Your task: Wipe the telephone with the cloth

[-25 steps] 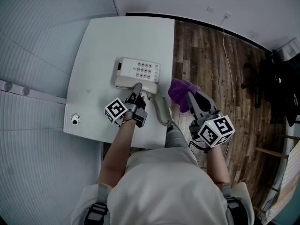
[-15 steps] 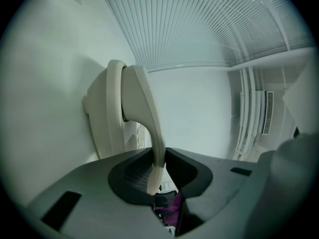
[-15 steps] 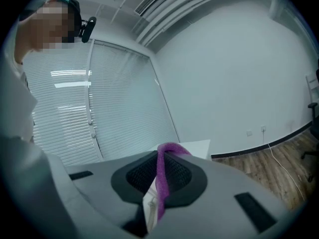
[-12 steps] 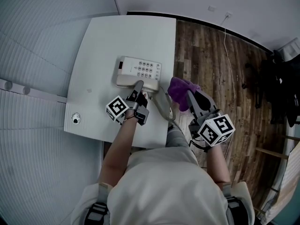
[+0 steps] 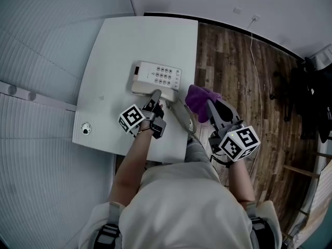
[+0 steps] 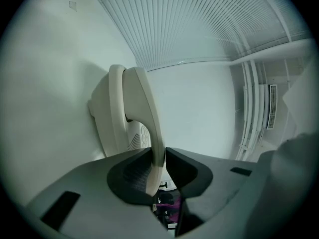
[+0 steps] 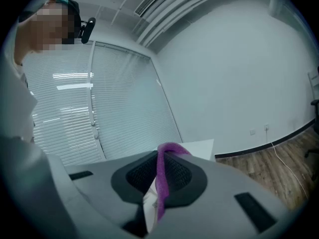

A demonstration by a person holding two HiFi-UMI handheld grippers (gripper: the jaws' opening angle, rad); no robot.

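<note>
A cream telephone with a keypad sits on the white table. Its handset lies along the phone's near edge, and my left gripper is shut on it. In the left gripper view the handset runs up from between the jaws, with the telephone body behind it. A coiled cord trails from the handset toward the table's right edge. My right gripper hovers off the table's right side, shut on a purple cloth. The cloth shows as a thin fold pinched between the jaws.
A small round fitting sits near the table's front left corner. Wooden floor lies right of the table, with a white cable running to a wall socket. Dark furniture stands at the far right. Window blinds line the left.
</note>
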